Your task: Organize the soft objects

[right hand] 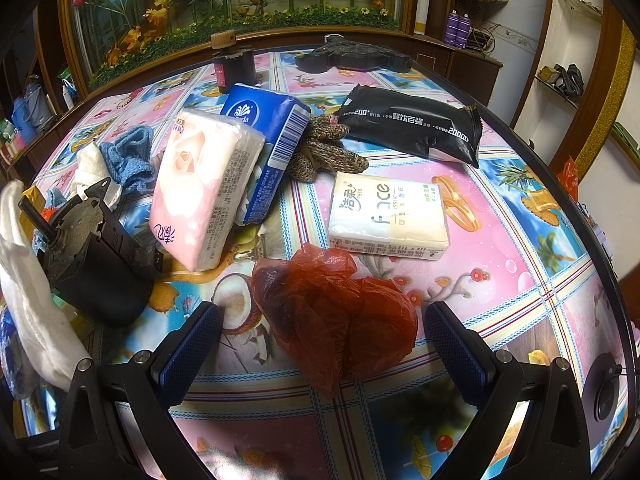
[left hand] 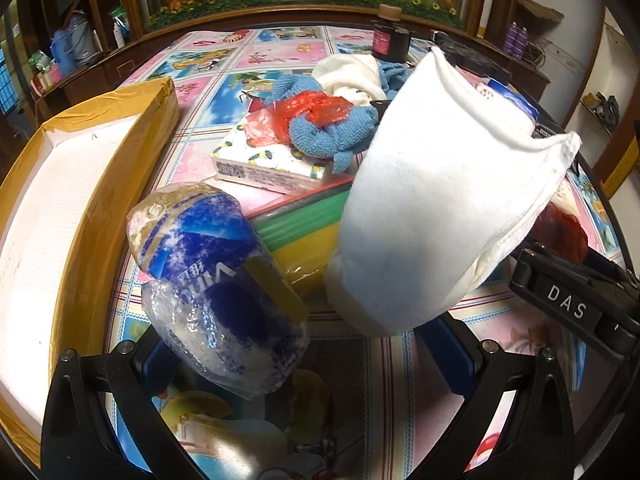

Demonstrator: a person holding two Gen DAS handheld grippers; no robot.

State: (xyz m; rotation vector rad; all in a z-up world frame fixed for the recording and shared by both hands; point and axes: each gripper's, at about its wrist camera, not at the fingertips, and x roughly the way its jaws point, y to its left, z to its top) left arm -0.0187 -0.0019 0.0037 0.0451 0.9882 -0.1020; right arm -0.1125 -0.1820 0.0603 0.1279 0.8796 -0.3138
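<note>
In the left wrist view my left gripper [left hand: 300,352] is open wide. A blue-and-white tissue pack [left hand: 216,288] leans on its left finger, and a white plush piece [left hand: 432,200] rests against its right finger, with a gap between the two. A foam box [left hand: 80,200] taped in yellow lies open at the left. My right gripper [right hand: 322,348] is open and straddles a crumpled red plastic bag [right hand: 336,320] on the table. Beyond it lie a pink tissue pack [right hand: 204,188], a blue tissue pack [right hand: 268,148], a white tissue pack [right hand: 388,216] and a knit glove [right hand: 324,152].
A blue towel [left hand: 320,136] and another red bag [left hand: 308,110] sit on a lemon-print tissue pack [left hand: 272,164], above a green-and-yellow sponge [left hand: 304,224]. A black packet [right hand: 412,124], a dark jar [right hand: 234,66] and a black object [right hand: 352,58] lie at the back. The left gripper's body [right hand: 88,248] stands at the left.
</note>
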